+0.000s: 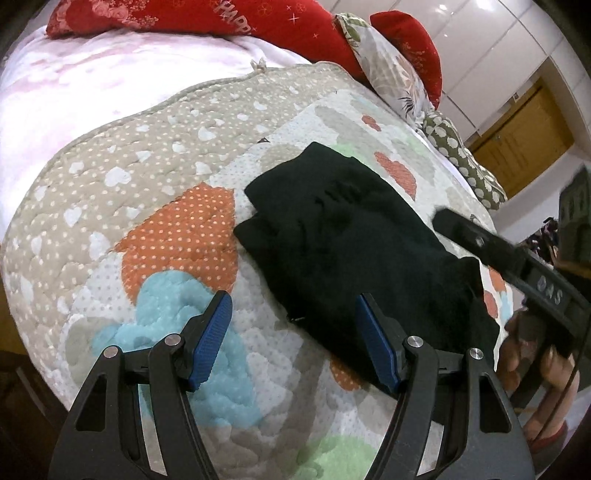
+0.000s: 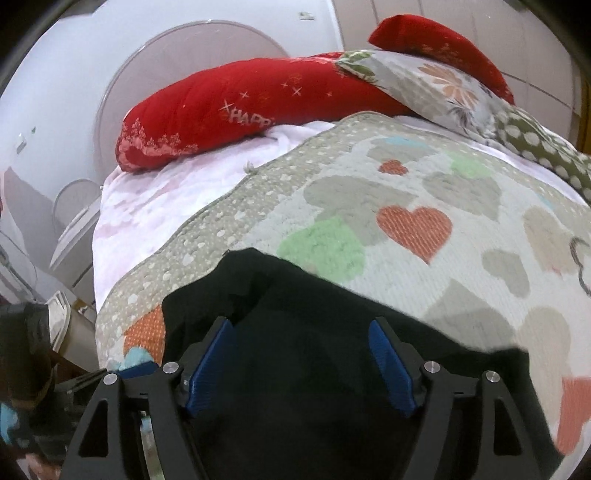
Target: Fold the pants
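Black pants (image 1: 354, 236) on heart quilt (image 1: 147, 206), red pillows (image 2: 229, 107) behind; left gripper (image 1: 293, 339) & right gripper (image 2: 303, 365) wide, empty.

The left claw (image 1: 293, 334) is open, with blue pads (image 1: 212, 339) on both fingers. Nothing is between them. Under it lies a quilt (image 1: 147, 192) with hearts on a bed. The black pants (image 1: 354, 243) lie folded on the quilt, just past the claw and to its right. The right pad sits over the near edge of the pants. At the right, a hand (image 1: 532, 365) holds the right claw (image 1: 458, 229) above the pants. Far off are red pillows (image 1: 192, 18) and a flowered one (image 1: 391, 70).
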### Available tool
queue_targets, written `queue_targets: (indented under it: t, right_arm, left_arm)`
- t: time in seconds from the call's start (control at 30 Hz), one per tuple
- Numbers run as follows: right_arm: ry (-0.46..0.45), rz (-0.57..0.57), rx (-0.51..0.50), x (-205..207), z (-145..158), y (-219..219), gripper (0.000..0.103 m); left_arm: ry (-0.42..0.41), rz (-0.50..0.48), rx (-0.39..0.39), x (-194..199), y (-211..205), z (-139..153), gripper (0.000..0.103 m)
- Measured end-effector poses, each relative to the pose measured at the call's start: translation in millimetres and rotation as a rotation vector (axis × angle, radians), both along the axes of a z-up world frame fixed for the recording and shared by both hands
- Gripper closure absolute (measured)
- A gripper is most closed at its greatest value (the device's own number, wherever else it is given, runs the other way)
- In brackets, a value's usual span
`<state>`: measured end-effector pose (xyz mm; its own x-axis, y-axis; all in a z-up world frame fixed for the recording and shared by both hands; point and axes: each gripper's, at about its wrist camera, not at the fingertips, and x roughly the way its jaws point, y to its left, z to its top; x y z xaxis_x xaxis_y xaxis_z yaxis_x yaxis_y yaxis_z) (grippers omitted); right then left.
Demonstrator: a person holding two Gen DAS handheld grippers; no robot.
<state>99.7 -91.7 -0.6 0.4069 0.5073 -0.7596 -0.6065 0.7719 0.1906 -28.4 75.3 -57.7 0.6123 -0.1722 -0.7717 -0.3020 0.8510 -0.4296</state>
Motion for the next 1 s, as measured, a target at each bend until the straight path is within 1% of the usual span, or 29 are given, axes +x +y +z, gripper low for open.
queue_targets:
  t: [0.1,0.17,0.23,0.3,0.33,0.4,0.43,0.5,0.53,0.57,0.6,0.63,0.67,0.7,0.73,0.77,0.8,0.87,0.9,0.97,1.0]
  right_arm:
    - [0.011,0.022,-0.017,13,-3,16,0.028]
    - [0.022,0.060,-0.020,21,-6,27,0.028]
    - [0.025,0.094,-0.027,28,-10,38,0.027]
    - [0.035,0.135,-0.033,37,-16,50,0.025]
    - [0.039,0.152,-0.037,41,-19,56,0.025]
    - [0.053,0.171,-0.051,50,-29,68,0.025]
    - [0.062,0.175,-0.051,53,-32,72,0.025]
    - [0.115,0.177,-0.038,62,-45,78,0.025]
    - [0.153,0.169,-0.024,65,-52,79,0.026]
    - [0.164,0.158,-0.004,66,-55,79,0.030]
    - [0.166,0.150,0.029,66,-56,77,0.047]
    - [0.168,0.144,0.054,65,-55,75,0.056]
    - [0.163,0.137,0.060,63,-53,72,0.059]
    - [0.155,0.136,0.064,61,-49,70,0.065]
    - [0.133,0.136,0.073,57,-41,65,0.069]
    - [0.119,0.135,0.088,54,-33,59,0.071]
    - [0.105,0.136,0.115,50,-22,51,0.073]
    - [0.051,0.119,0.196,38,10,26,0.074]
    - [0.010,0.108,0.237,29,30,9,0.074]
    - [-0.070,0.084,0.285,8,58,-21,0.075]
    - [-0.105,0.062,0.306,-3,70,-41,0.076]
  left_arm:
    - [0.000,-0.002,-0.010,5,-2,-3,0.034]
    - [0.003,-0.004,-0.012,7,-2,-5,0.033]
    - [-0.003,-0.009,-0.028,9,-2,-7,0.022]
    - [-0.020,-0.007,-0.045,10,-3,-8,0.019]
    - [-0.031,-0.009,-0.049,11,-4,-9,0.015]
    - [-0.047,-0.016,-0.062,14,-4,-10,0.011]
    - [-0.054,-0.014,-0.064,15,-4,-11,0.011]
    - [-0.072,-0.017,-0.067,17,-3,-12,0.011]
    - [-0.080,-0.019,-0.071,17,-2,-12,0.011]
    - [-0.095,-0.020,-0.079,18,-1,-12,0.011]
    - [-0.111,-0.020,-0.091,18,1,-12,0.012]
    - [-0.131,-0.017,-0.103,18,3,-12,0.022]
    - [-0.140,-0.009,-0.099,17,5,-11,0.032]
    - [-0.136,-0.001,-0.081,16,6,-9,0.056]
    - [-0.134,0.000,-0.058,16,7,-6,0.075]
    - [-0.145,-0.008,-0.047,15,7,-1,0.079]
    - [-0.172,-0.024,-0.049,12,6,8,0.079]
    - [-0.252,-0.066,-0.035,4,-2,31,0.079]
    - [-0.303,-0.099,-0.002,-2,-13,47,0.080]
    - [-0.374,-0.169,0.060,-10,-37,72,0.079]
    - [-0.408,-0.217,0.073,-14,-52,82,0.079]
